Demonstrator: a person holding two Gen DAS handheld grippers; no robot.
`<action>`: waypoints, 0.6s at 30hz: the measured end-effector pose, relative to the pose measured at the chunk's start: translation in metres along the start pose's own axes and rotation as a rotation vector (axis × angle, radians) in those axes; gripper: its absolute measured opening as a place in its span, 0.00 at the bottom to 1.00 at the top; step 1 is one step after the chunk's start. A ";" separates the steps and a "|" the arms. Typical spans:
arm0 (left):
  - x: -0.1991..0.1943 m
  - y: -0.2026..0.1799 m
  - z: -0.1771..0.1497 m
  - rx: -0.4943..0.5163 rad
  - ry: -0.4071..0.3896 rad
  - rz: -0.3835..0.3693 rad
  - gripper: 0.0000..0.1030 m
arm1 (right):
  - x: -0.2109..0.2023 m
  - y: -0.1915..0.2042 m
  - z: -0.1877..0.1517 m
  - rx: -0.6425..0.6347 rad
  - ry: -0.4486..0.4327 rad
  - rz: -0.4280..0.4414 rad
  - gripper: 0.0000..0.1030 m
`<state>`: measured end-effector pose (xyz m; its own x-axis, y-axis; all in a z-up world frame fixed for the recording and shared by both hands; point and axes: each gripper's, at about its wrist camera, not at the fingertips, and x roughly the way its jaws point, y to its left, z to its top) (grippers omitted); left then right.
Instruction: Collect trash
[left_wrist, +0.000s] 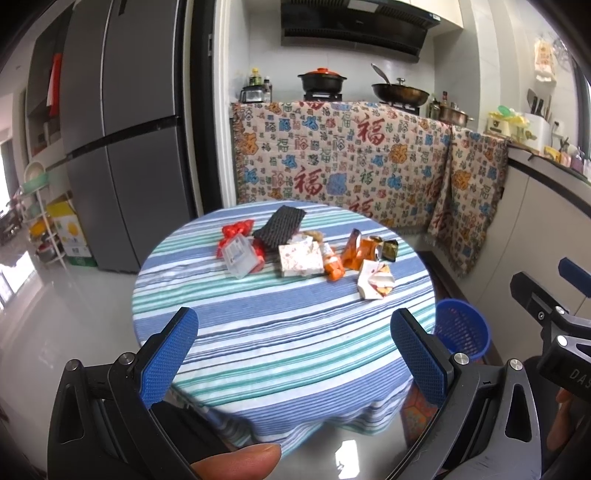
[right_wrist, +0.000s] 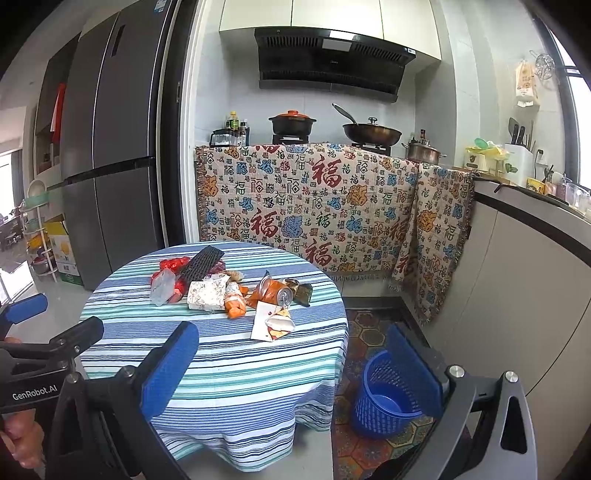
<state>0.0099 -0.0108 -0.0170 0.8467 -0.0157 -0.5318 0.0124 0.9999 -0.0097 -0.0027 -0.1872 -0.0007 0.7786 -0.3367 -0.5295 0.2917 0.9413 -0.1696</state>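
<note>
Trash lies in a heap on the far half of a round table with a striped cloth (left_wrist: 280, 325) (right_wrist: 221, 354): a black mesh sleeve (left_wrist: 279, 226) (right_wrist: 201, 264), a clear plastic box (left_wrist: 240, 256) (right_wrist: 161, 286) on red wrapping, a floral paper box (left_wrist: 300, 256) (right_wrist: 207, 294), orange wrappers (left_wrist: 357, 253) (right_wrist: 269, 290), a drink can (right_wrist: 285, 295) and a white torn packet (left_wrist: 375, 282) (right_wrist: 271, 321). A blue mesh bin (left_wrist: 461, 328) (right_wrist: 391, 395) stands on the floor right of the table. My left gripper (left_wrist: 293, 354) and right gripper (right_wrist: 291, 369) hover open and empty before the table's near edge.
A tall grey fridge (left_wrist: 122, 147) (right_wrist: 110, 166) stands at the left. Behind the table a patterned blanket (left_wrist: 343, 162) (right_wrist: 314, 203) hangs over the stove counter with pots (right_wrist: 291, 123). A counter (right_wrist: 535, 240) runs along the right. A patterned mat (right_wrist: 369, 332) covers the floor by the bin.
</note>
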 end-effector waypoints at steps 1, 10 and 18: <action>0.001 0.000 0.001 0.000 0.002 0.000 1.00 | 0.001 0.000 0.000 0.000 0.001 0.000 1.00; 0.007 -0.001 0.000 -0.004 0.014 0.002 1.00 | 0.006 -0.001 0.000 0.000 0.010 0.006 1.00; 0.009 0.001 0.000 -0.006 0.017 0.003 1.00 | 0.009 0.000 0.000 -0.002 0.013 0.010 1.00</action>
<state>0.0178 -0.0098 -0.0219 0.8373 -0.0124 -0.5466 0.0063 0.9999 -0.0130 0.0046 -0.1900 -0.0062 0.7739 -0.3273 -0.5422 0.2830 0.9446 -0.1662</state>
